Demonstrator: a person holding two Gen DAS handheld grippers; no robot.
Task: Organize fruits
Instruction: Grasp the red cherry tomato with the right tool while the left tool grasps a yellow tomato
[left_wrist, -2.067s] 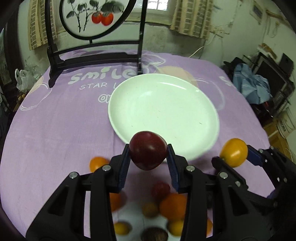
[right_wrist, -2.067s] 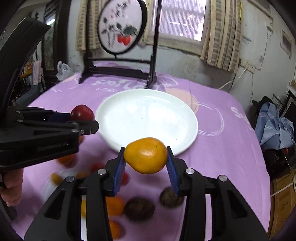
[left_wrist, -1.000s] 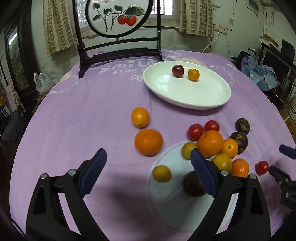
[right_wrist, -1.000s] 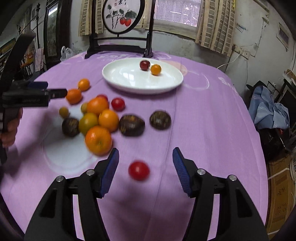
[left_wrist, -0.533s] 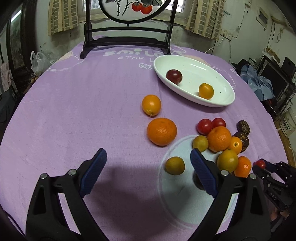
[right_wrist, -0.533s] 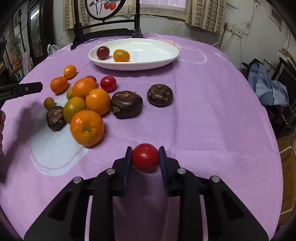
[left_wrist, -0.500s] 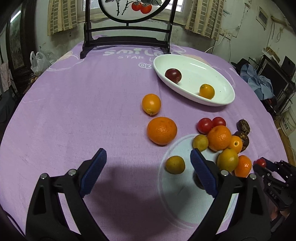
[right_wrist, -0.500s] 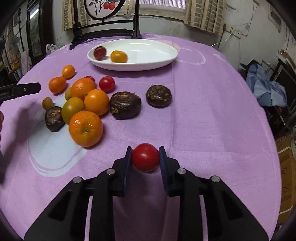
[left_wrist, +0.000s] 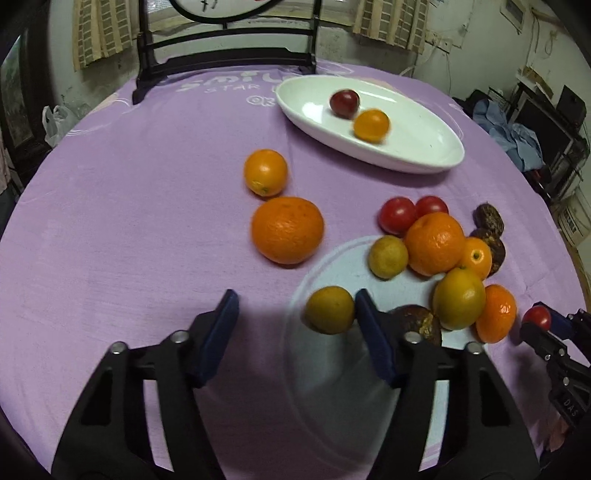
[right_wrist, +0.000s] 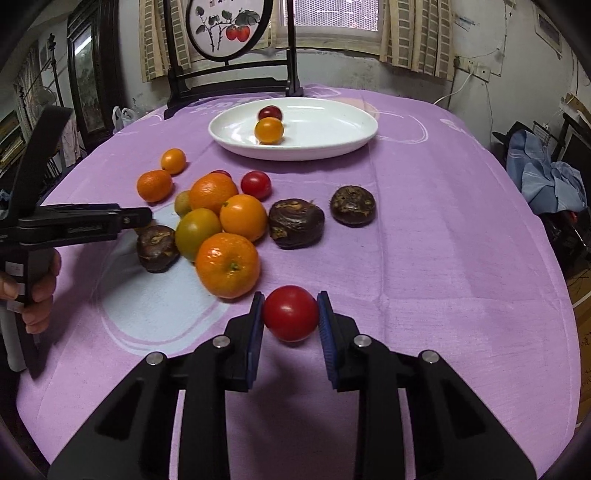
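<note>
The left hand-held gripper (left_wrist: 293, 321) has moved in, spread wide around a small yellow-green citrus fruit (left_wrist: 328, 309); the right hand-held gripper (right_wrist: 290, 319) grips a round red tomato (right_wrist: 290, 313).

Left wrist view: low over the purple printed tablecloth (left_wrist: 110, 229), looking forward and down from the near-left edge. Right wrist view: from the near-right edge, angled a little higher toward the dark wooden screen stand (right_wrist: 236, 83). Shared by both: the oval white ceramic plate (left_wrist: 417, 155) (right_wrist: 332, 144) at the far side and the loose cluster of orange, red and dark brown fruit (left_wrist: 434, 243) (right_wrist: 214, 218) at mid-distance.
</note>
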